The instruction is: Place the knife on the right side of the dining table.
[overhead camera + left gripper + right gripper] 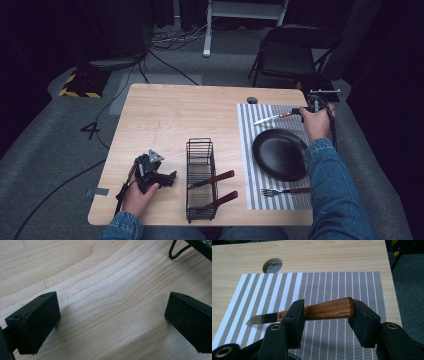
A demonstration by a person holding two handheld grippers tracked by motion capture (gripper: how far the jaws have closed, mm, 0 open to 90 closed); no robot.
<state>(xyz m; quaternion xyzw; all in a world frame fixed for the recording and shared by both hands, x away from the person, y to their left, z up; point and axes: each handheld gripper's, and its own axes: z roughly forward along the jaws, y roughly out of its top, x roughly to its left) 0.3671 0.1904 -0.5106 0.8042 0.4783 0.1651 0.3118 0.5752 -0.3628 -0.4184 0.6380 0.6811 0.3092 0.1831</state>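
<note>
Above the striped placemat point(332, 285), your right gripper point(325, 315) clamped the knife point(312, 312) by its stiff, light wooden handle, lengthwise; your left gripper point(112, 315) rested open on the worktop point(100, 277).

Blue denim sleeves are worn on both forearms, the cuffs ending at the wrists. The left claw point(172, 176) is built of black parts and is topped by a grey three-cornered plate; a black cable is trailed from it. The right claw point(325, 322) is made of blocky black pads, with brass-coloured screw eyelets set into its arms.
</note>
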